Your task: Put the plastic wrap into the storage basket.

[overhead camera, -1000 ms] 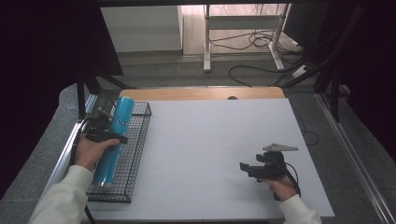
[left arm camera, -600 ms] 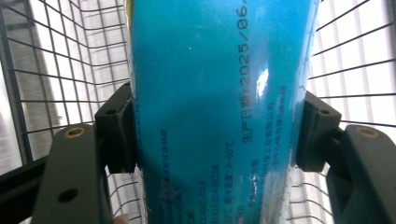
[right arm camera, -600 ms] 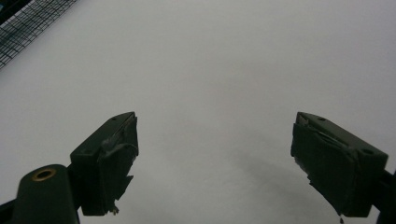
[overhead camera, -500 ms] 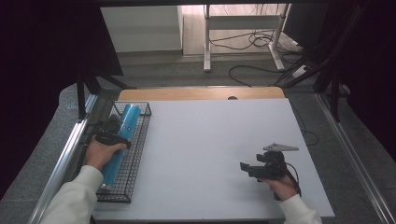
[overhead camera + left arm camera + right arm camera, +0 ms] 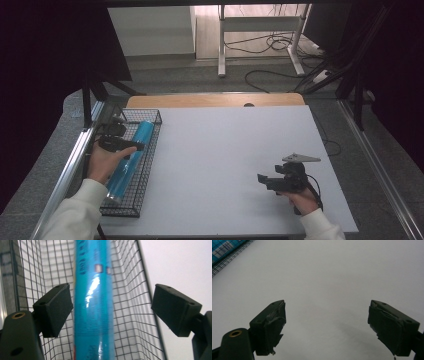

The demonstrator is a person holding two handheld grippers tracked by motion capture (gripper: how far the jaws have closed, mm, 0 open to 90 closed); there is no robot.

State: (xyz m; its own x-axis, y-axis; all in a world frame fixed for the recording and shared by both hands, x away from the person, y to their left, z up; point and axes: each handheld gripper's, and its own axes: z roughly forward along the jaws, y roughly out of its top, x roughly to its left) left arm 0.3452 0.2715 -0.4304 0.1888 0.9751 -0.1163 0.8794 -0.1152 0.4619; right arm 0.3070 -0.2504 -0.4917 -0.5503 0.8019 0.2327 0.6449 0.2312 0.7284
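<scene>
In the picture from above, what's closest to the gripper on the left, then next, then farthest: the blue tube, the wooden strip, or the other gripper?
1. Blue tube: right beneath the left gripper, inside the wire basket.
2. Wooden strip: along the table's far edge.
3. Right gripper: across the white table, near the right front.

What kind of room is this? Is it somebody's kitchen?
Probably not a kitchen; it looks like a lab or workshop. A plain white table stands among dark curtains, loose floor cables and a metal frame.

white tabletop (image 5: pixel 220 150) open, wire basket (image 5: pixel 150 150) (left edge) obstructs
</scene>
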